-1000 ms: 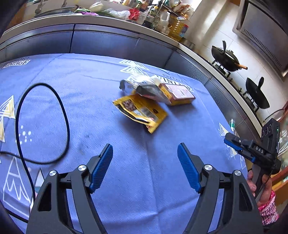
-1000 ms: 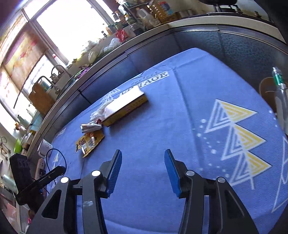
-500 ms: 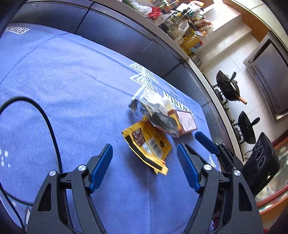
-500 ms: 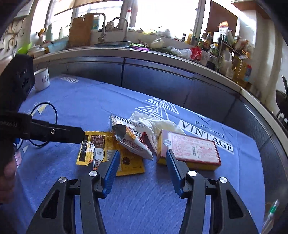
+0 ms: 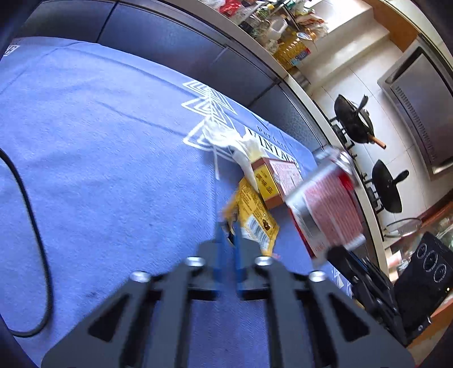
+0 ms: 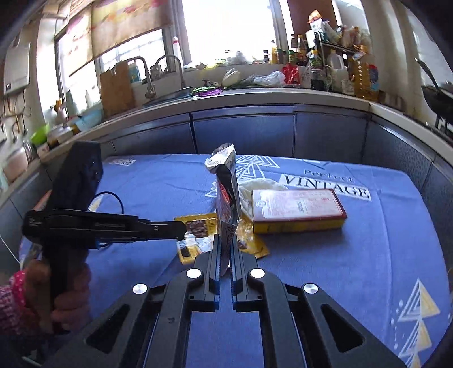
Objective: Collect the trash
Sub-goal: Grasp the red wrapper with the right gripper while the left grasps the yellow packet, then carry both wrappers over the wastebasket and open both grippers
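Beside the box (image 6: pixel 297 211) on the blue cloth (image 6: pixel 368 254), the right gripper (image 6: pixel 225 263) pinches a silver wrapper (image 6: pixel 226 195) upright, while the left gripper (image 5: pixel 228 240) is clamped on the yellow packet (image 5: pixel 254 218) just left of the box.

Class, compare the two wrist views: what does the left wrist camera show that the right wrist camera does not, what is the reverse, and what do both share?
Only the left wrist view: two black pans hanging on the wall and a large loop of black cable.

Only the right wrist view: the sink taps, the bright window, and the hand holding the left gripper.

Both: the blue tablecloth, yellow box, yellow wrapper and red-and-silver wrapper pinched upright by the right gripper.
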A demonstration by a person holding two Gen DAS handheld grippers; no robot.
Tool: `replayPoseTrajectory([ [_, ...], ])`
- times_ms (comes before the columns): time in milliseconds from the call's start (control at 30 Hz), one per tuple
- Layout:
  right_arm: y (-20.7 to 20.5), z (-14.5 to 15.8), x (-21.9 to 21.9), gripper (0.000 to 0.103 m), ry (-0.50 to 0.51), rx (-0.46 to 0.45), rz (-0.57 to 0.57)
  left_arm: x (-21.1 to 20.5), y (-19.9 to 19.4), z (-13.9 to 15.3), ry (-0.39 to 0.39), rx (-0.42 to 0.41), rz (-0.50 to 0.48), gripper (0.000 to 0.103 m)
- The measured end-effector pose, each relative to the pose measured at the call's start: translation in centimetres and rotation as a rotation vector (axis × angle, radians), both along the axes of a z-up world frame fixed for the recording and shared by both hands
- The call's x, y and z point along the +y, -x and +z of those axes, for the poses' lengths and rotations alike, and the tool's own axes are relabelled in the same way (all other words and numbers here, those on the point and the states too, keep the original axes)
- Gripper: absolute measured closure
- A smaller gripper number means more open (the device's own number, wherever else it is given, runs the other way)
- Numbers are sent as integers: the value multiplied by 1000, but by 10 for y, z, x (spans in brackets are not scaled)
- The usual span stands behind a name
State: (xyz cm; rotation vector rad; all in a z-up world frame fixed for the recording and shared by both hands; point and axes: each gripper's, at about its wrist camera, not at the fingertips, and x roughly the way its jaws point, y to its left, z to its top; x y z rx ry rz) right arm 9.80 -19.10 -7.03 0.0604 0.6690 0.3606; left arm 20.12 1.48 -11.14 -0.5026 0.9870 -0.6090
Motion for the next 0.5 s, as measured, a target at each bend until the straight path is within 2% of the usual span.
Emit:
replayPoseTrajectory([
  [267,61,-12,-70,97,-77,71,-186,-18,42,24,11,-71,-51,102],
  [500,89,-7,-108,97,-132,53,-294,-40,82,56,54,-119,-131,102],
])
